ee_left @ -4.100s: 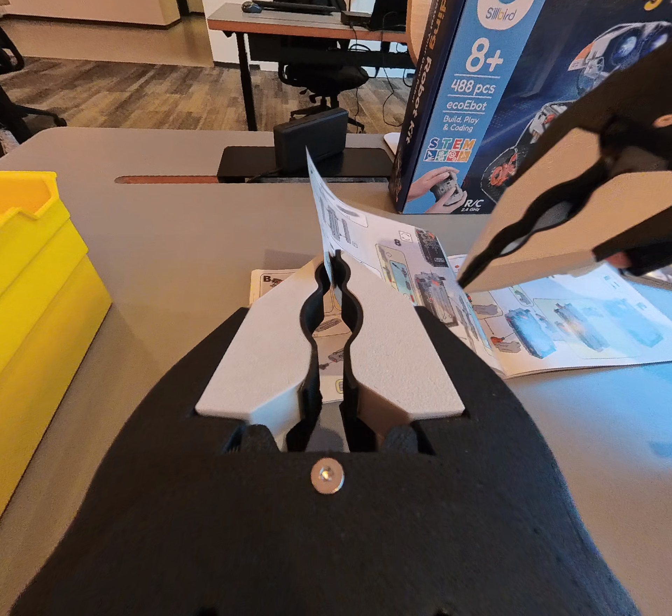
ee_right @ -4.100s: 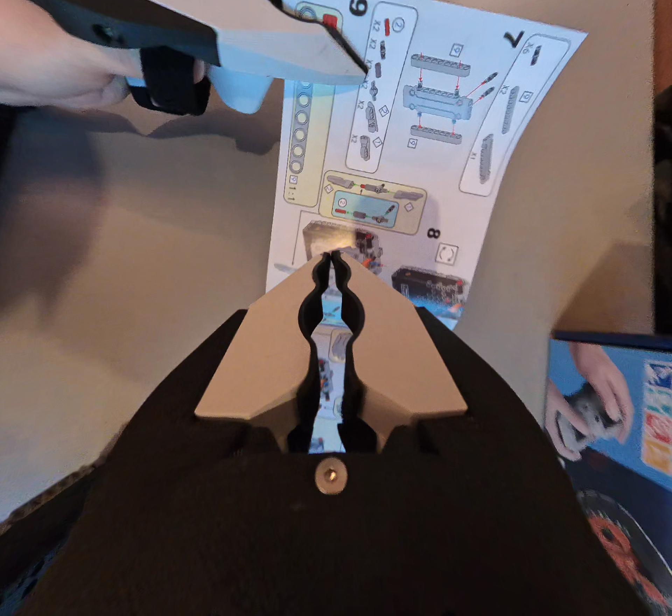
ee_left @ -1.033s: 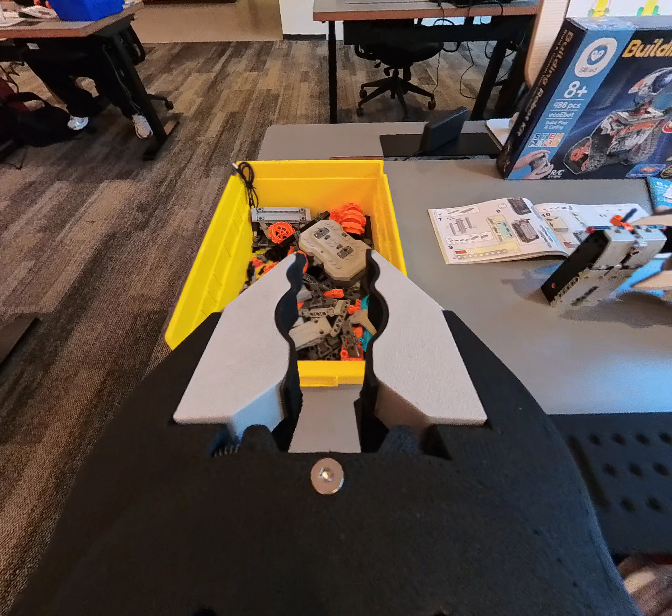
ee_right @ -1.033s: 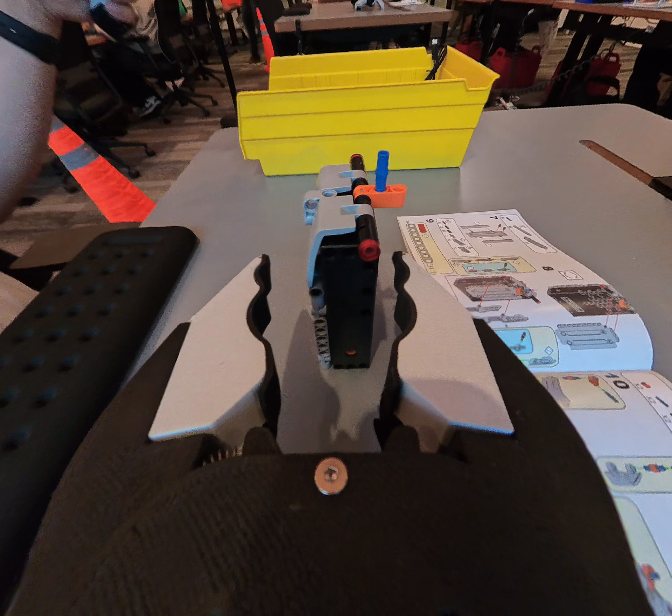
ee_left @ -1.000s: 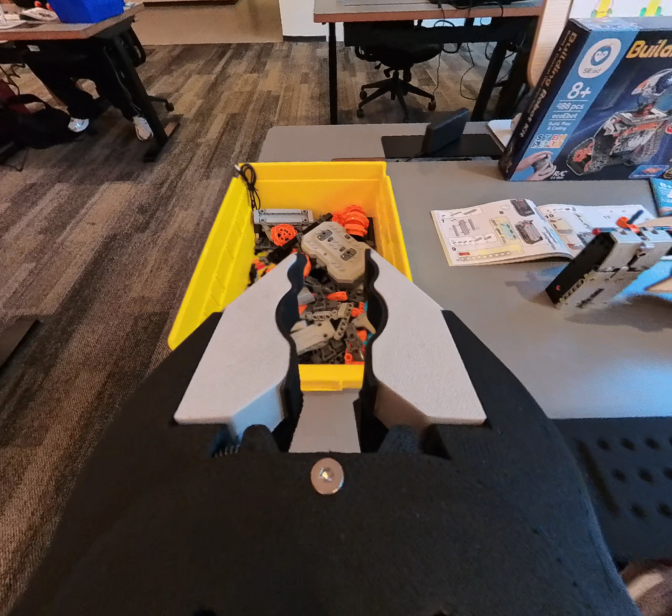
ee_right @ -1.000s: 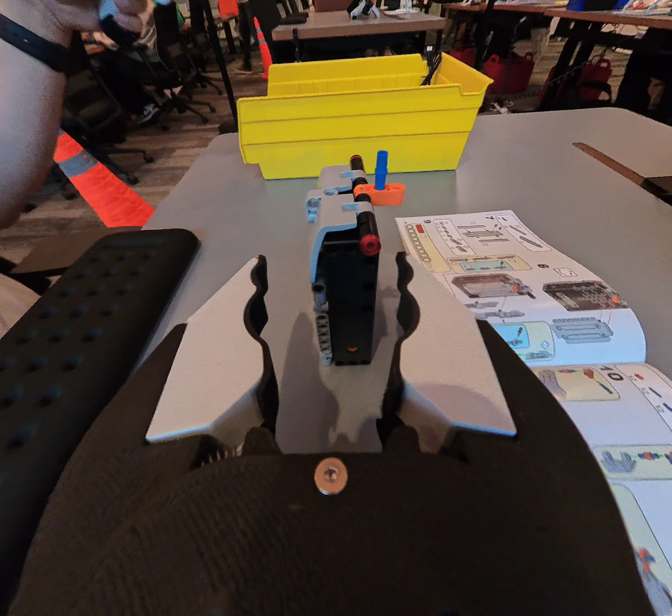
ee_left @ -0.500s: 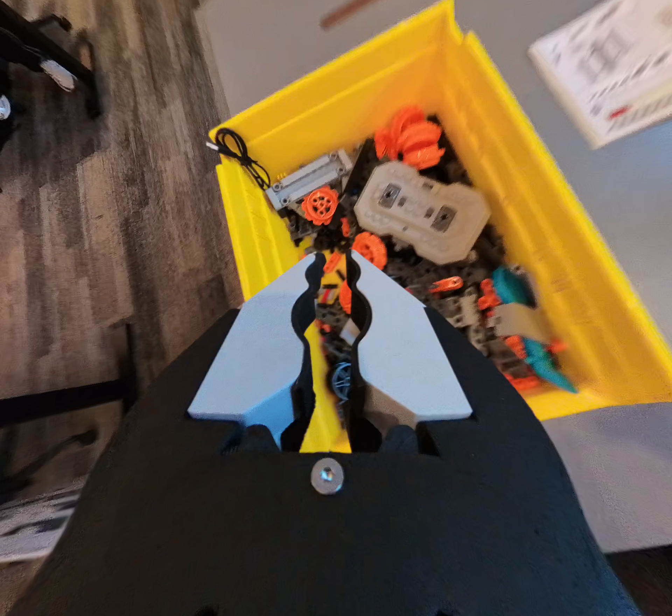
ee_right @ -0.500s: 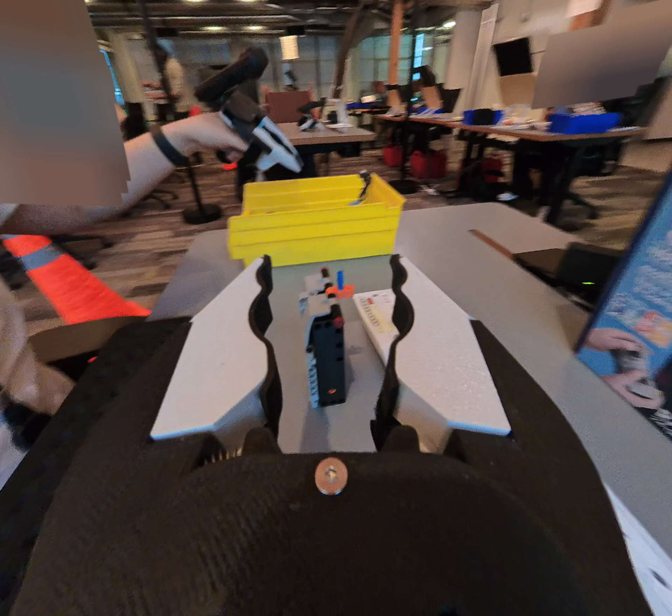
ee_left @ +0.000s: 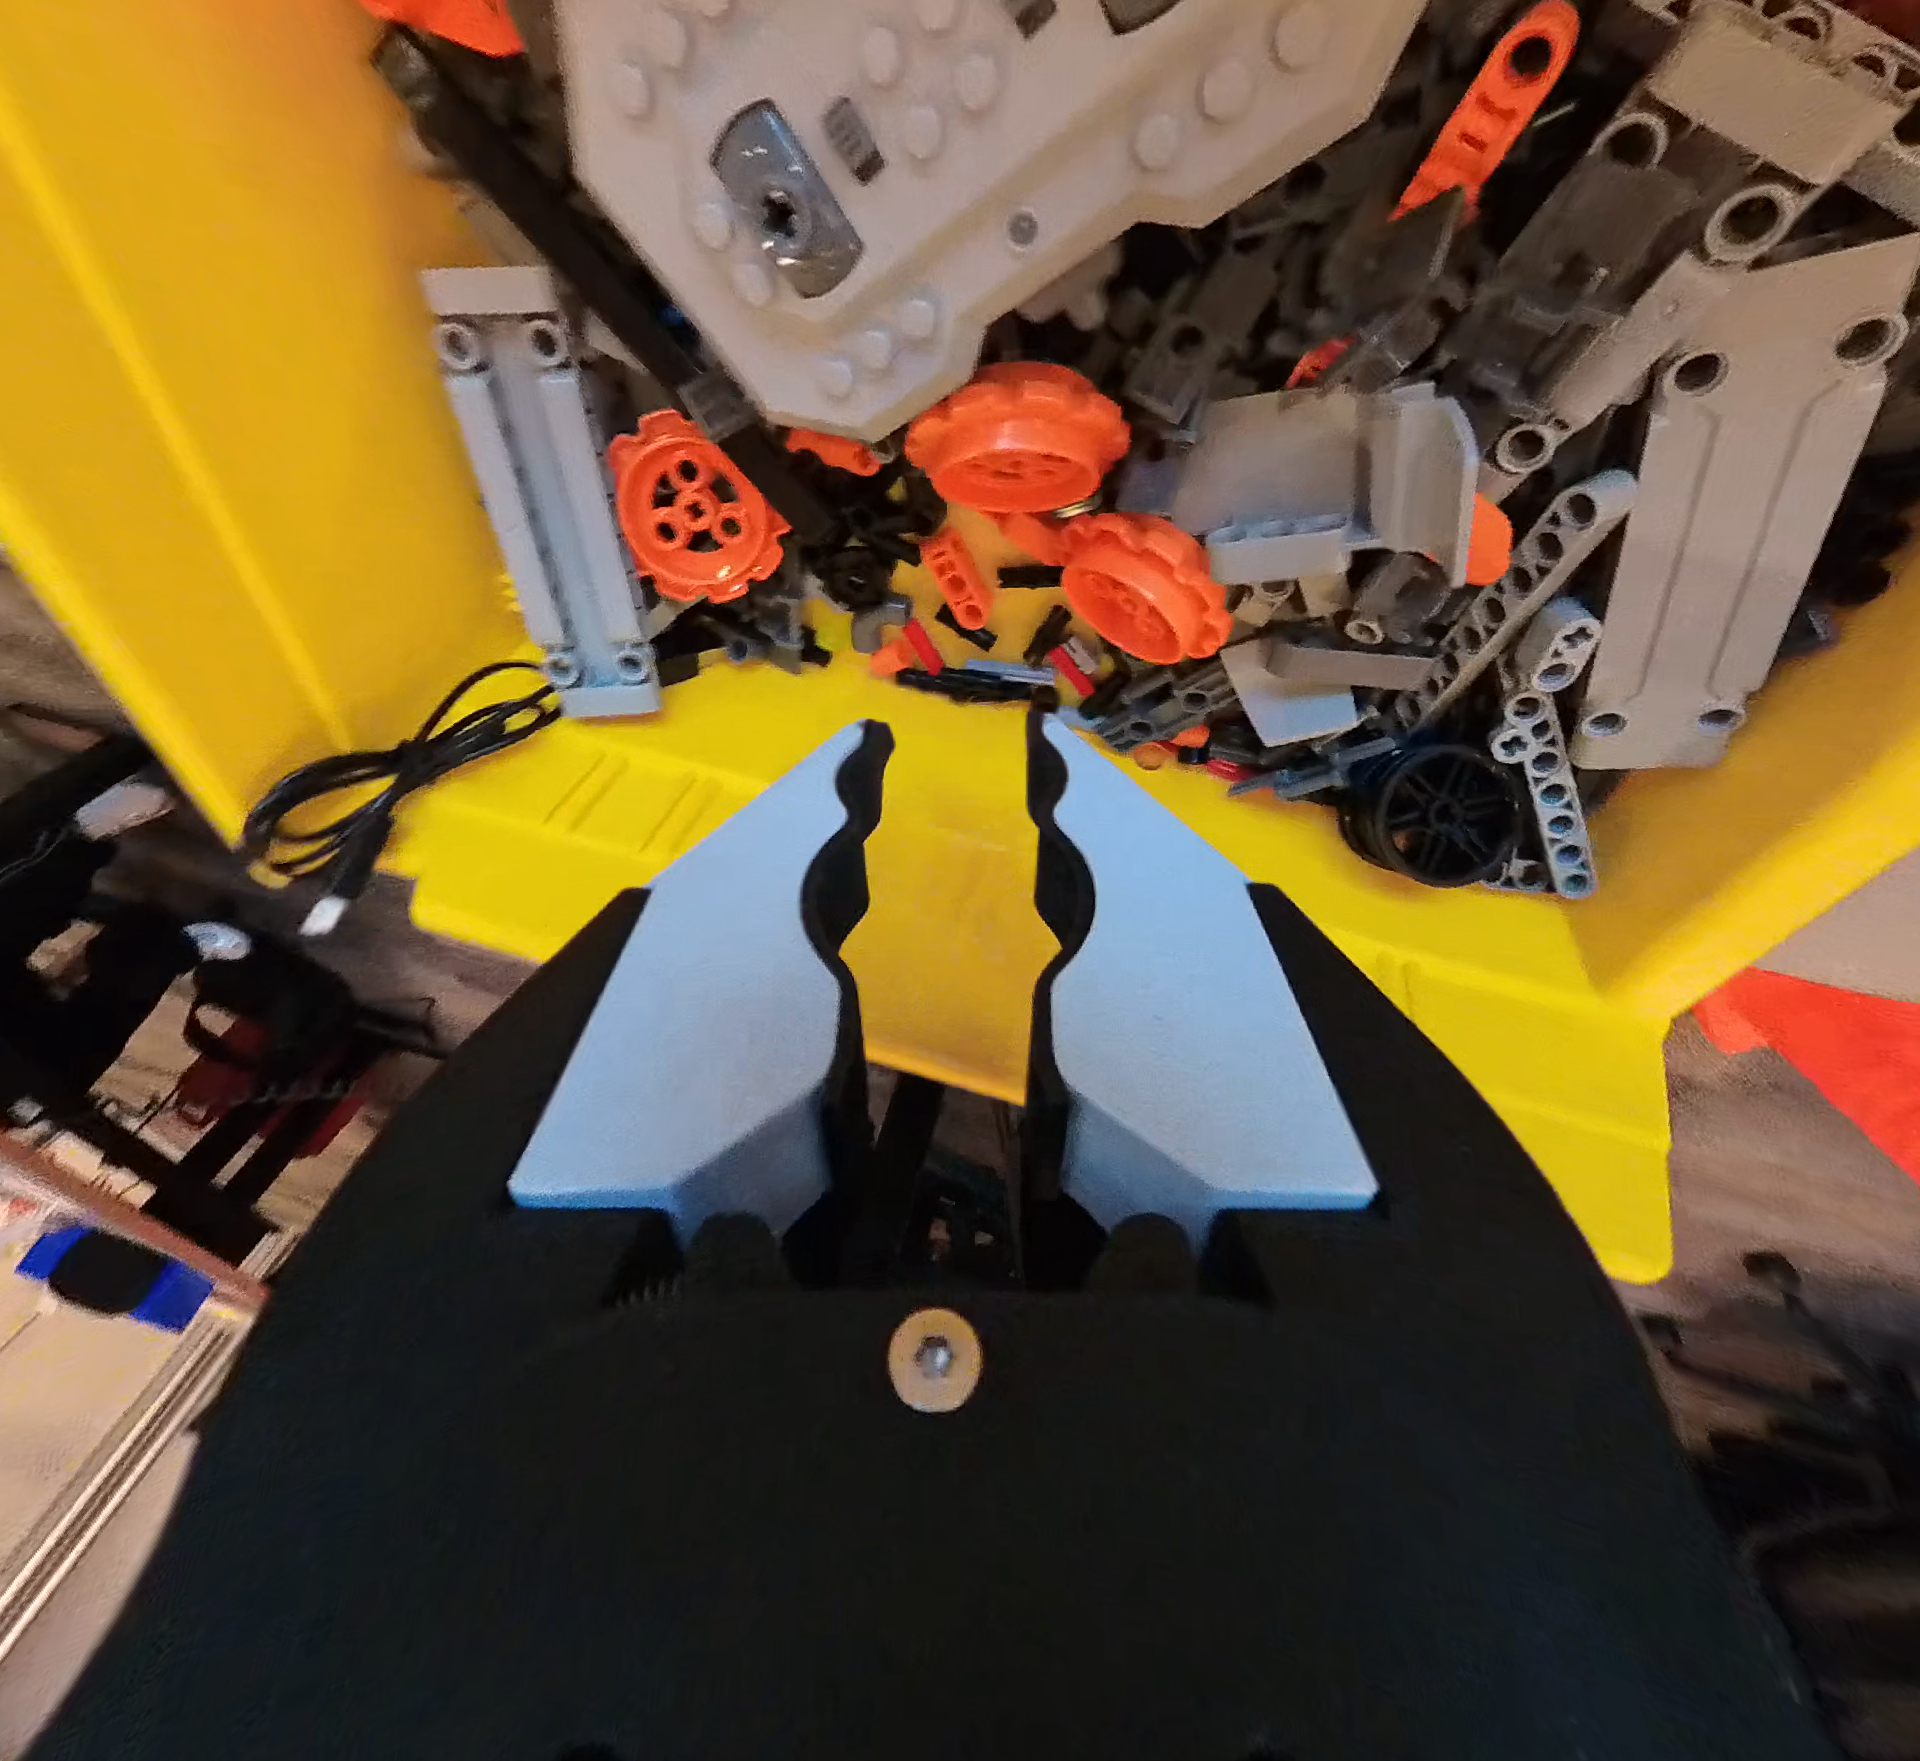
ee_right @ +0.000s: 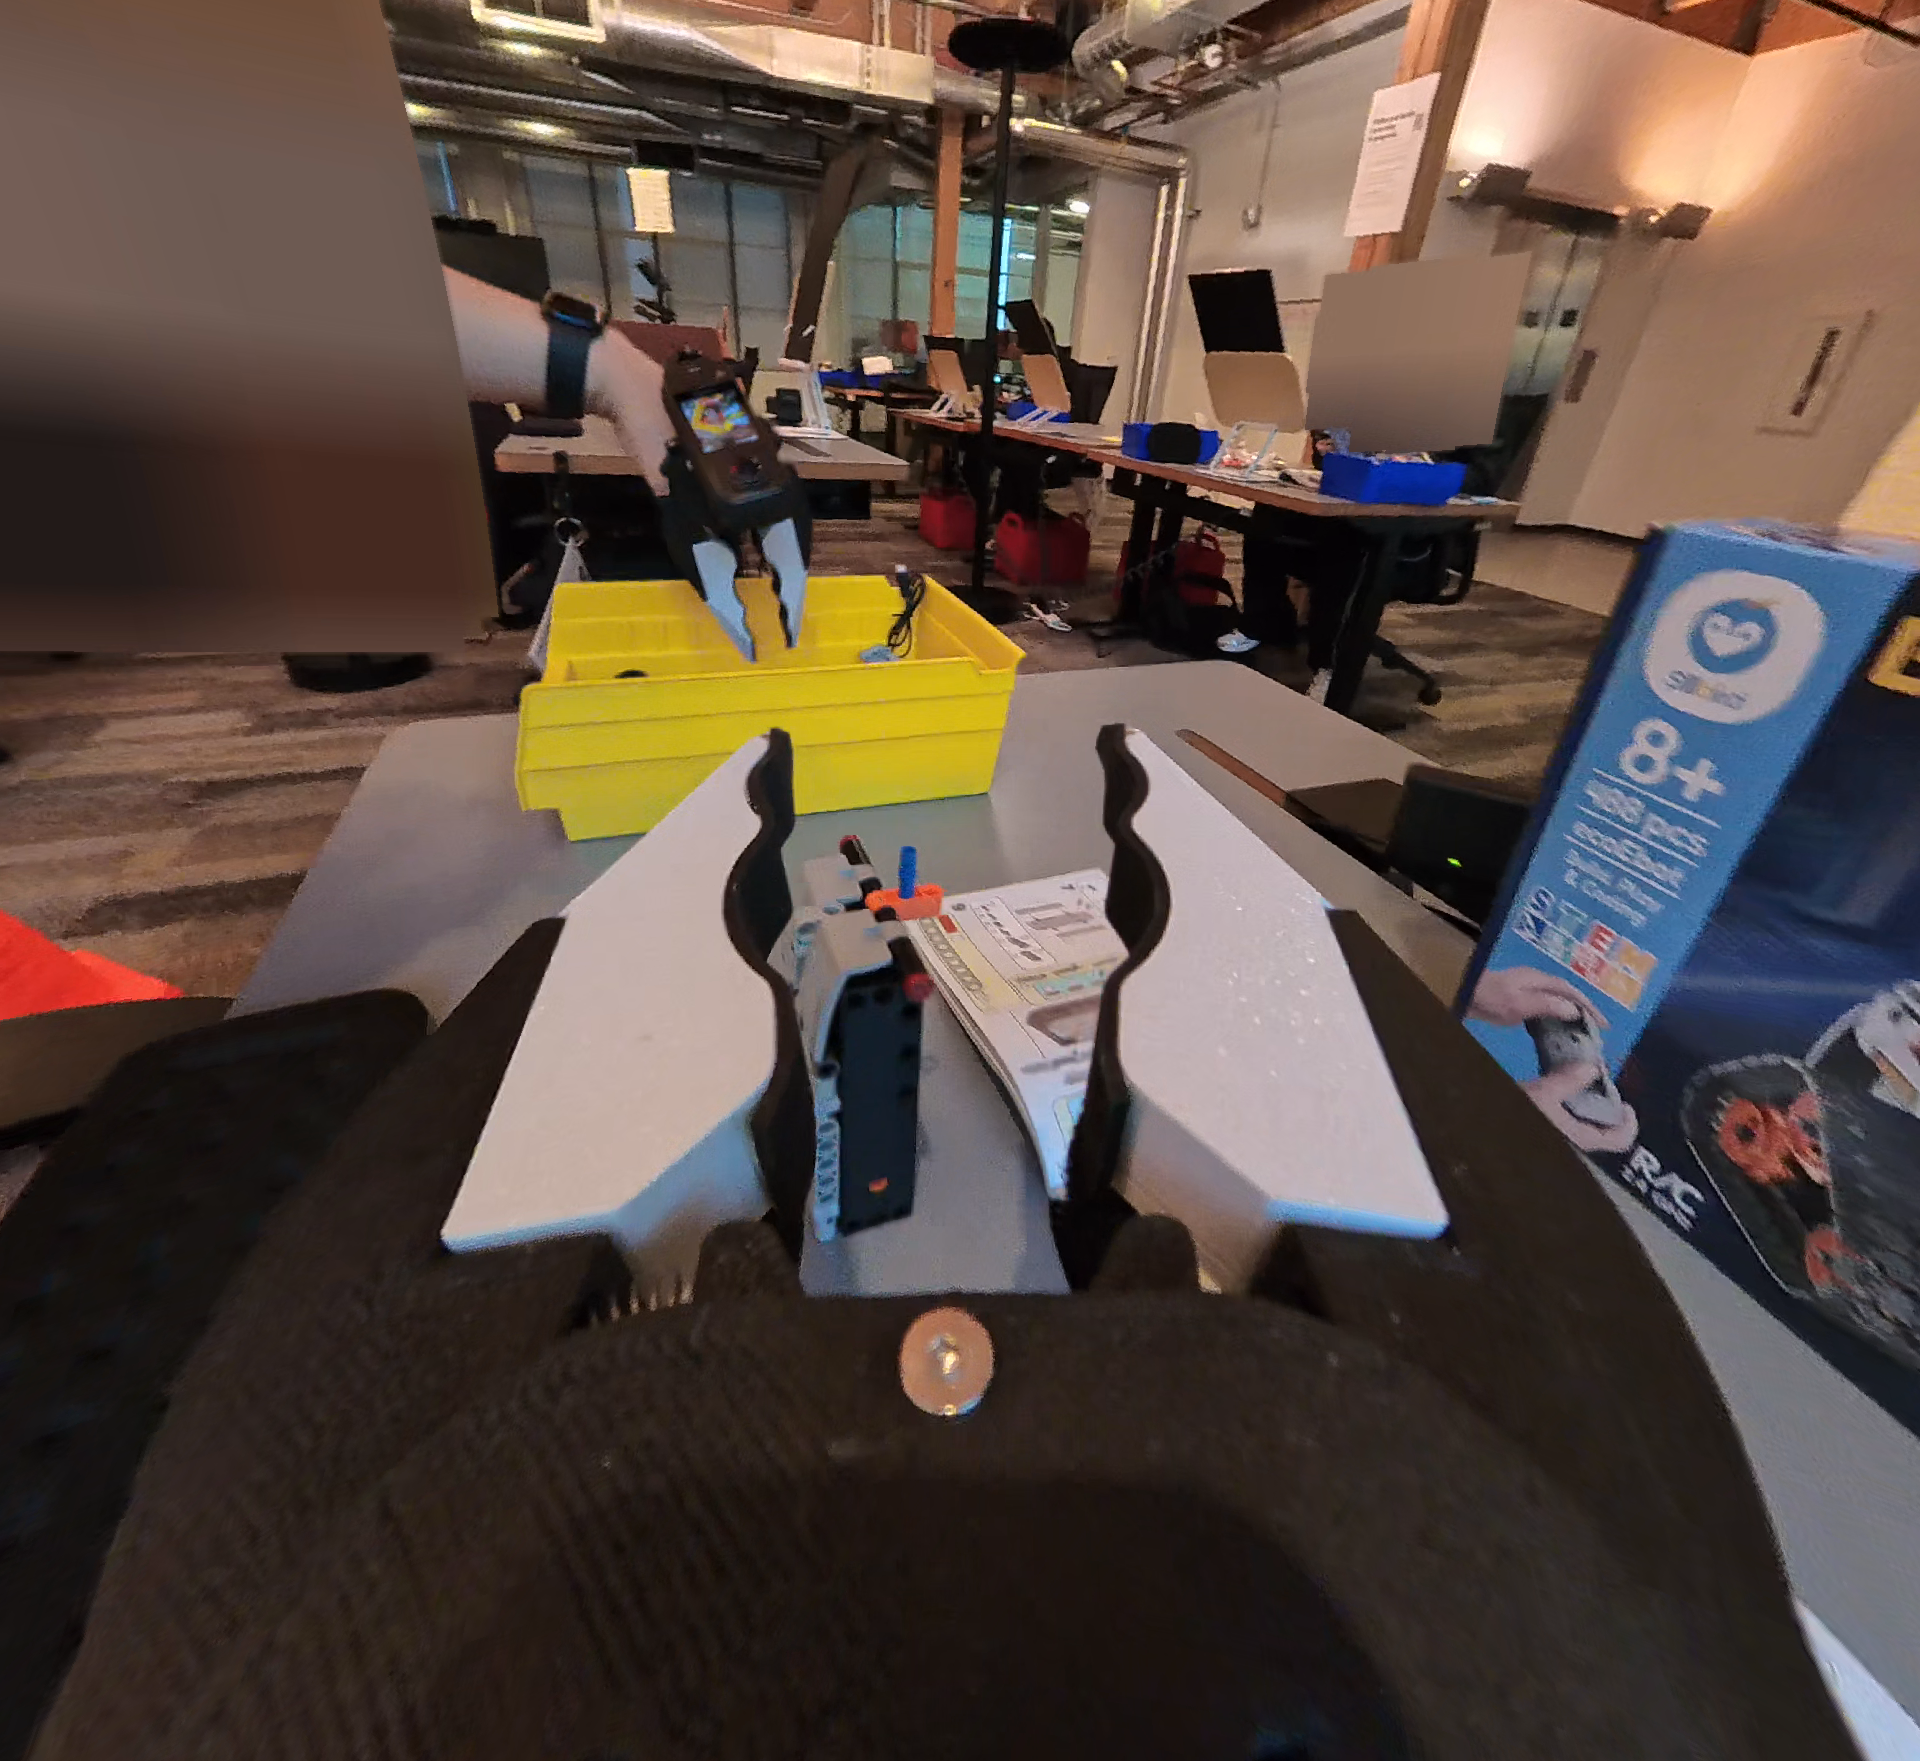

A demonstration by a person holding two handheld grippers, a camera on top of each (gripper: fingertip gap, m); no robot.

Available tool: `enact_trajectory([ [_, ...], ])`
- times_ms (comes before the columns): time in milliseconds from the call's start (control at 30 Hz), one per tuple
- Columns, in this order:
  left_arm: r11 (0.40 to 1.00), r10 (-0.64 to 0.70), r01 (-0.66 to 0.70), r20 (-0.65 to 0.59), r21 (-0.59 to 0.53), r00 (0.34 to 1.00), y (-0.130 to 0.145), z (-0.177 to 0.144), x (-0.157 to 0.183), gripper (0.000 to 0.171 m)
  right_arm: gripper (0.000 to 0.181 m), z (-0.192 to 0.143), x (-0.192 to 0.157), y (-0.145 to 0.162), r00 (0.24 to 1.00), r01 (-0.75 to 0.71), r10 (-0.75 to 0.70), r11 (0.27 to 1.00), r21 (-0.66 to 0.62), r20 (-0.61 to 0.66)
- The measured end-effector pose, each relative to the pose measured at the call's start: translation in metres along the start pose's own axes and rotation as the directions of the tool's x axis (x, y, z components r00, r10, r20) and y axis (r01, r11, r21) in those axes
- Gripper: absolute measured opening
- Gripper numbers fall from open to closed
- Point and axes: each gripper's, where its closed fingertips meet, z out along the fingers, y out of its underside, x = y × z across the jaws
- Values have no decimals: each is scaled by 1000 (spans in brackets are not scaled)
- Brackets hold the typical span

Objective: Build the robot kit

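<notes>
The left gripper hung parted and empty over the yellow bin; small pins just ahead would need a slow, straight descent. The right gripper gaped, empty, around a black block.

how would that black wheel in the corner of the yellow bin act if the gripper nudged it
The black wheel is round and small, so it would probably roll or skid. It looks like light plastic. Grey beams and the yellow bin wall crowd it, so it likely would not travel far from the open left gripper.
</notes>
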Motion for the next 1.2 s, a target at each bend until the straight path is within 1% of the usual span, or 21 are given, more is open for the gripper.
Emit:
enact_trajectory([
  [100,998,56,-59,-66,-36,996,-1,12,9,25,58,-11,9,-7,999,-48,49,998,47,-9],
  [167,989,112,-116,-53,-96,992,7,20,5,23,58,-14,8,-13,999,-52,52,996,71,0],
  [233,985,113,-121,-70,-123,991,12,27,5,24,58,-17,7,-16,998,-59,58,994,87,11],
  [300,981,124,-134,-74,-140,989,14,33,4,27,57,-20,7,-19,997,-73,71,992,103,22],
  [433,962,209,-214,-47,-171,977,12,42,2,28,55,-24,6,-23,993,-112,106,985,134,48],
  [600,958,230,-235,-48,-163,972,9,47,2,27,53,-28,7,-29,991,-128,120,979,161,58],
  [800,932,306,-312,-57,-188,950,10,51,5,27,53,-28,7,-27,991,-131,123,979,158,60],
  [967,936,293,-299,-59,-184,954,10,51,5,26,53,-27,7,-26,991,-129,121,979,155,60],
  [1100,927,312,-318,-60,-198,948,11,51,5,25,53,-28,8,-27,989,-140,131,977,161,66],
  [1200,906,352,-357,-61,-230,934,13,49,3,26,52,-28,7,-27,989,-141,132,977,162,68],
])
